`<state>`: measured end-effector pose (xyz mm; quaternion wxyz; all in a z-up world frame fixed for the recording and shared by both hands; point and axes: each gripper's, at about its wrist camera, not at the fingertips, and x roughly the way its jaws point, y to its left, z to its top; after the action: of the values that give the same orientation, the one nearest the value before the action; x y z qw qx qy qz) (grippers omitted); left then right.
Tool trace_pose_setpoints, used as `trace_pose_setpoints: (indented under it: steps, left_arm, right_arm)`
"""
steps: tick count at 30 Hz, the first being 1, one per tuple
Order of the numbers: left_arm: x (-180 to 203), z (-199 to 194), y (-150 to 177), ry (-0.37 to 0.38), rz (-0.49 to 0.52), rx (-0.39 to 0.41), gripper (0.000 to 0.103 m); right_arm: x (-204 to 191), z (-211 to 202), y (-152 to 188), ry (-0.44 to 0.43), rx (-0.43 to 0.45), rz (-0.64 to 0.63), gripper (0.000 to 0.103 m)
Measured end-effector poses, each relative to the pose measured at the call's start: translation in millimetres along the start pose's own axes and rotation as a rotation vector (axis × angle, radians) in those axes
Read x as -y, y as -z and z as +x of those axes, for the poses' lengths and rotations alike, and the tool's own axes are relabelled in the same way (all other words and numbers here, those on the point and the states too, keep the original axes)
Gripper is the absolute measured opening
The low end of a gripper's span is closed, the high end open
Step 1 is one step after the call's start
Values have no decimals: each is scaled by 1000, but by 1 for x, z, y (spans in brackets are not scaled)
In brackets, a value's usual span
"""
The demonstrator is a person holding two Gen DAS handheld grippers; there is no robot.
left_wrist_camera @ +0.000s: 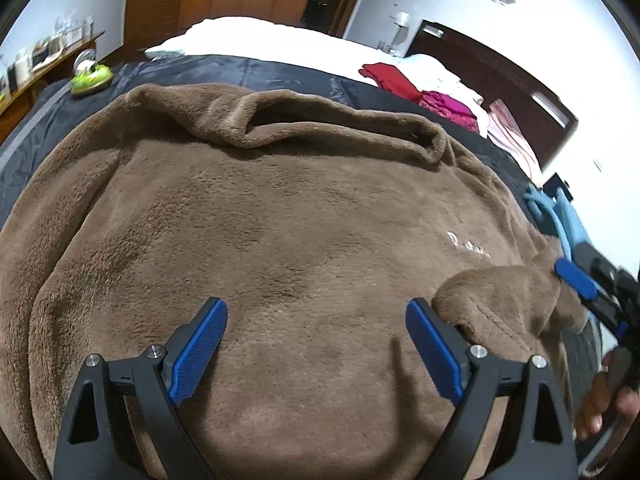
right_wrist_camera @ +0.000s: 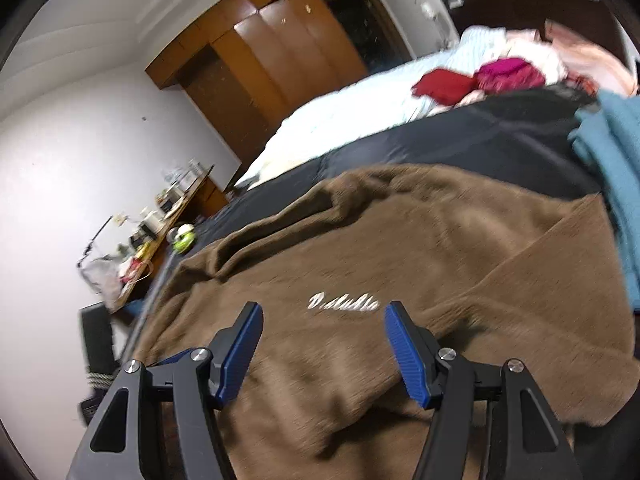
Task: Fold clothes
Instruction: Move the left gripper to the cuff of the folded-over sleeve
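- Left hand-held gripper (left_wrist_camera: pixel 316 350) and right hand-held gripper (right_wrist_camera: pixel 324 350) both gape wide, holding nothing.
- Thick brown fleece top (left_wrist_camera: pixel 280 220) (sleeve (left_wrist_camera: pixel 508 300) already bunched) could slip a shallow pinch, skewing the fold.

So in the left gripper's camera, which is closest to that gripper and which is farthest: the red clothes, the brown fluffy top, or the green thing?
1. Brown fluffy top, right under the open left gripper.
2. Green thing, far left on the dark cover.
3. Red clothes, up right on the white bedding; it looks farthest, though close to the green thing.
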<state>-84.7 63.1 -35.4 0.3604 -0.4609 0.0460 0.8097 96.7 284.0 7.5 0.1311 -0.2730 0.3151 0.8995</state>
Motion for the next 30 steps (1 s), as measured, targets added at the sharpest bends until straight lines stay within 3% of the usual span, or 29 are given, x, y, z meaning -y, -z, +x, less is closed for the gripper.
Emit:
trace_pose_setpoints:
  steps: [8,16,27,28,30]
  left_arm:
    - [68,-25,18,-33,318,47,93]
    - [149,-26,53,-13,646,69,93]
    - [180,12,62,-62,817,-18,91]
    - [180,13,59,-49,810,-26,88]
    - [180,15,53,-40,795,-40,70]
  right_arm:
    - [39,-11,-1,-15,102,98,65]
    - [79,-22,-3,-30,205,197,65]
    - [95,-49,-1,-35,311,261,65]
    - [97,-52,-1,-30,322,266,65]
    - [101,-57,0,-20,345,277,65]
